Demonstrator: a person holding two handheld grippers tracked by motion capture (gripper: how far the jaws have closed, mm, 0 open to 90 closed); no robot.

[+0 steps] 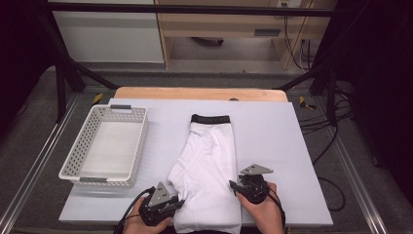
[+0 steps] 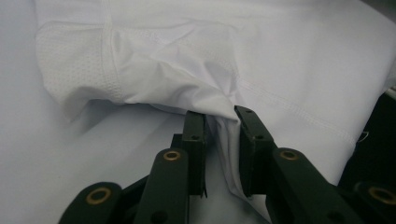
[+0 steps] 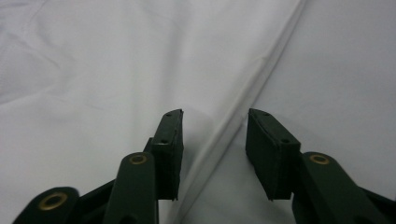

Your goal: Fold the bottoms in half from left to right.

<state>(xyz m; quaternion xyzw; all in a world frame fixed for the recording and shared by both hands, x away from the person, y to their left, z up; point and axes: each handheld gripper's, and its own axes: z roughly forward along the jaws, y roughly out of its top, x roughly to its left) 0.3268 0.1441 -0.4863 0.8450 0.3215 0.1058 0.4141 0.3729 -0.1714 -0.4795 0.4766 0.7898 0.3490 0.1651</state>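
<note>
A pale sheet covers the table (image 1: 272, 146), which stands inside a dark frame on a grey floor, with wooden furniture and cables in the background. A white slotted basket (image 1: 106, 146) sits at the left of the sheet, nothing visible inside it. The white shorts (image 1: 209, 165) lie at the middle and near edge, folded lengthwise, the black waistband (image 1: 210, 118) at the far end and the leg hems toward the person. The left gripper (image 1: 176, 204) rests at the near left edge of the cloth; in the left gripper view its jaws stand a little apart with a raised fold of fabric (image 2: 223, 135) between them, the pads seemingly just off the cloth rather than pressing it. The right gripper (image 1: 235, 187) sits at the right edge; in the right gripper view its jaws are clearly open and straddle the folded side edge (image 3: 224, 130) without touching it. Assessment of the garment: light, thin and limp, with a smooth stretch knit that creases readily and will sag if lifted from one point. It is not fragile, though a shallow pinch may slip off. Best purchase is judged to be at the stitched hems or doubled fold edges, both sides together, taking all layers well into the pads
</note>
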